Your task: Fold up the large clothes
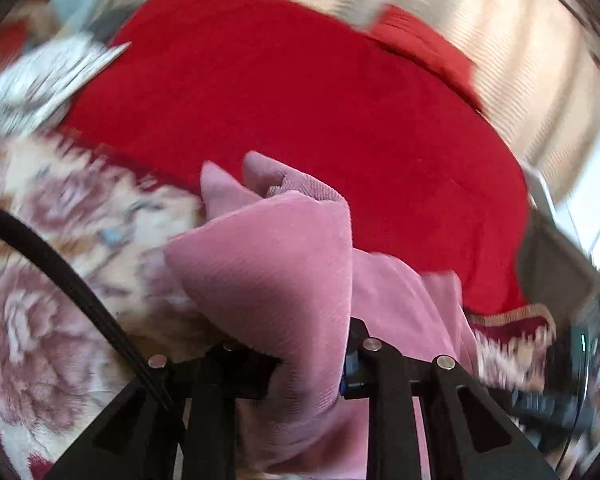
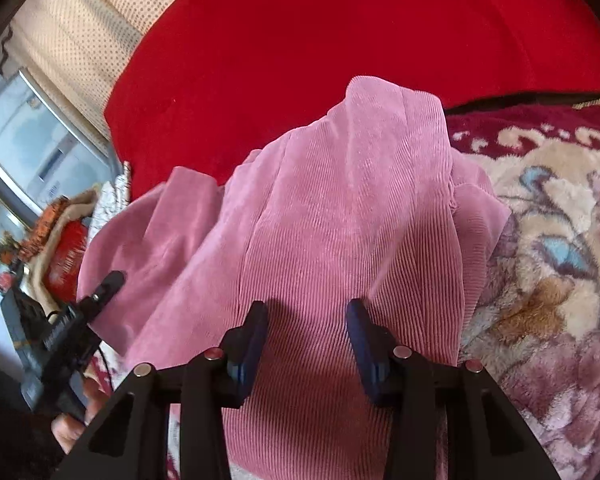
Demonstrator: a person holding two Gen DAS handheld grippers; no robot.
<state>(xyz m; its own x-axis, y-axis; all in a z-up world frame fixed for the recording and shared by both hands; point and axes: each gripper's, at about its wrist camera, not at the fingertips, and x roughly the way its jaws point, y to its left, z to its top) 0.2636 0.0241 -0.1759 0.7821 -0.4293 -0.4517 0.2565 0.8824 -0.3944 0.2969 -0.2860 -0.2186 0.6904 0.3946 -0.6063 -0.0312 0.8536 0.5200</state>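
Your left claw (image 1: 308,364) pinches a fold of the pink garment (image 2: 340,240), which lies on the rug (image 2: 548,280) beside the red cushion (image 2: 340,40). The right claw (image 2: 308,340) straddles it half-open, gripping nothing. The corduroy is soft, limp and light; take seams or edges.

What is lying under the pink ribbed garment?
Under the pink ribbed garment a flowered blanket shows at its near side and a red cushion at its far side. Whatever lies beneath its middle is covered.
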